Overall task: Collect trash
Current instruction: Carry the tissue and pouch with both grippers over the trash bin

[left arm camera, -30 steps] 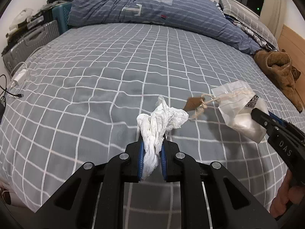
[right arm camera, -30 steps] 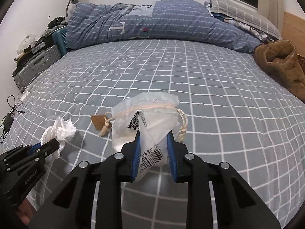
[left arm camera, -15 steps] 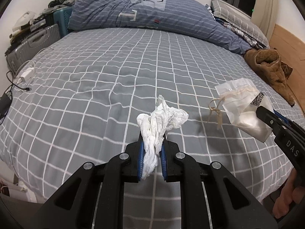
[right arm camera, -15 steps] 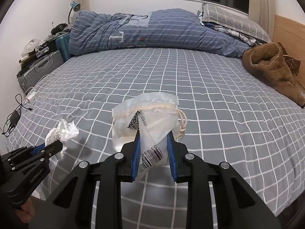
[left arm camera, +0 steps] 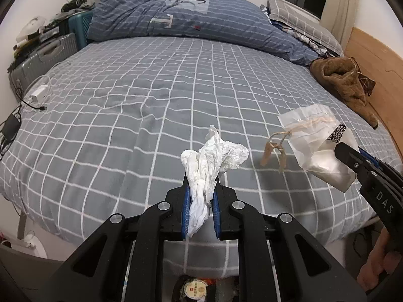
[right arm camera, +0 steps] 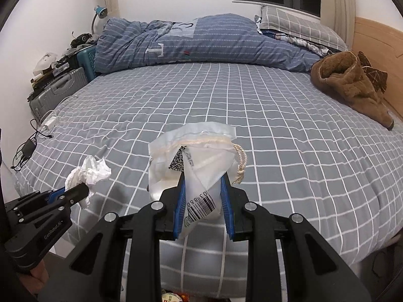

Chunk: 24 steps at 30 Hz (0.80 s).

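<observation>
Left wrist view has the left gripper (left arm camera: 200,205) in the near centre, its jaws drawn nearly together on a crumpled white tissue (left arm camera: 211,156). The blue pads pinch the wad low down, so most of it flares out above and a tail hangs below, all held clear above the grey checked bed (left arm camera: 126,105). It looks feather-light, soft and easily torn; a pinch across the dense middle seems the safest hold, since a loose corner could rip or slip free.

To the right, the right gripper (right arm camera: 203,205) is likewise almost closed, clamped on a clear plastic bag (right arm camera: 191,156) at its barcode end, also carried above the bed. The film is thin, limp and probably slippery, with something white inside. A cord and a brown tag (left arm camera: 268,152) dangle from its drawstring mouth and could snag. Gripping where the plastic is bunched or doubled should hold better than a single smooth layer.

At the near bottom edge, what looks like a bin's contents (left arm camera: 195,289) shows just beneath the grippers.
</observation>
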Motion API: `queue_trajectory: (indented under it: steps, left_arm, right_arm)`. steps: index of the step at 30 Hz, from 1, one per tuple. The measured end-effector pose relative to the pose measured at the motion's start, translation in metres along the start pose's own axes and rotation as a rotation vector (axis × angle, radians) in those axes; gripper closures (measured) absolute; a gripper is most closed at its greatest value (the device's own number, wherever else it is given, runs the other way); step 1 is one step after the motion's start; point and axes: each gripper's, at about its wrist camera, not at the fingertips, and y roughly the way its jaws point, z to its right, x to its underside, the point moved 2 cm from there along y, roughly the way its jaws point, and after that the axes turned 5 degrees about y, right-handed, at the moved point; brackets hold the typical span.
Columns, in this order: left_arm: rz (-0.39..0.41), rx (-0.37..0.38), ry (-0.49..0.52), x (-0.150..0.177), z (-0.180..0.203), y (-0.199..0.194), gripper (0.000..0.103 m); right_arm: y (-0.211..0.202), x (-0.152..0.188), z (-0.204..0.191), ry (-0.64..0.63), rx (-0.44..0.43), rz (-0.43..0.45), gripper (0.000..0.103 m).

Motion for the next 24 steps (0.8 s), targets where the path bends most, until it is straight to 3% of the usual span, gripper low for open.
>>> queue_trajectory:
  steps: [24]
  left_arm:
    - [-0.034,0.038,0.027,0.076,0.026,-0.058,0.089]
  right_arm:
    - [-0.076,0.076,0.005,0.019,-0.006,-0.032,0.078]
